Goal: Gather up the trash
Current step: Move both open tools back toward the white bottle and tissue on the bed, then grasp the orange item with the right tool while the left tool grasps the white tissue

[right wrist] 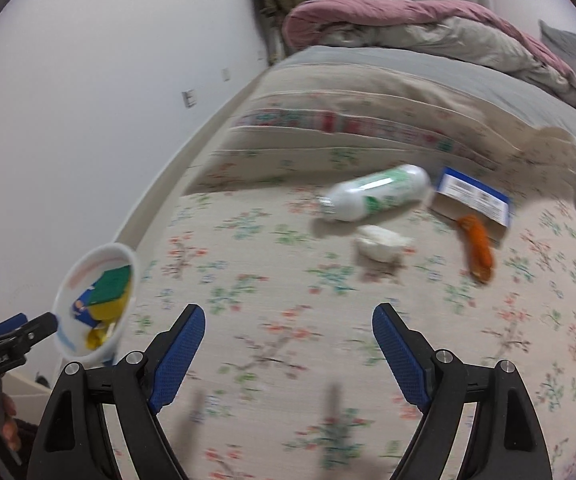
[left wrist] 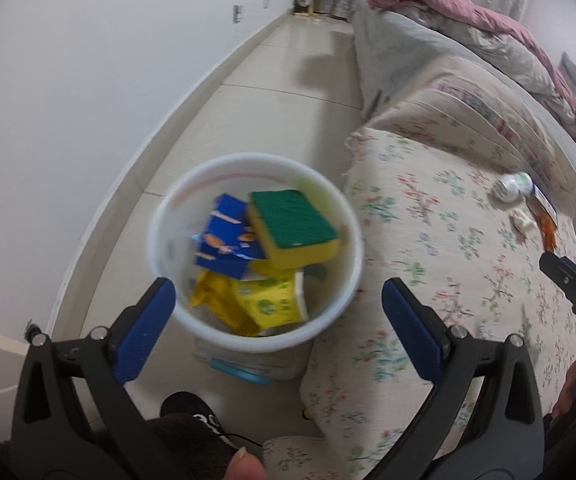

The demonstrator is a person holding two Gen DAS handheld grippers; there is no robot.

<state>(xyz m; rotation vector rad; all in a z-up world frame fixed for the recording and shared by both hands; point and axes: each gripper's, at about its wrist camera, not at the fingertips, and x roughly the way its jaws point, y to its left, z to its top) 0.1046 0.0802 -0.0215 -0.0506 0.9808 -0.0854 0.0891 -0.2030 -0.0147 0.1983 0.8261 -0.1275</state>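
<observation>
Both grippers, left (left wrist: 278, 312) & right (right wrist: 288, 338), spread wide, empty. White bucket (left wrist: 351, 280) w/ sponge (left wrist: 293, 226), blue carton (left wrist: 224, 242), yellow packs (left wrist: 264, 304). Floral bedcover (right wrist: 288, 280): bottle (right wrist: 375, 192), box (right wrist: 473, 196), tissue (right wrist: 381, 242), orange wrapper (right wrist: 477, 248).

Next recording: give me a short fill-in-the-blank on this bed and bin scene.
1. The sponge lies inside the white ____.
2. The bottle lies on its ____ on the bed.
3. Both the left gripper and right gripper are ____.

Missing words: bin; side; open
</observation>
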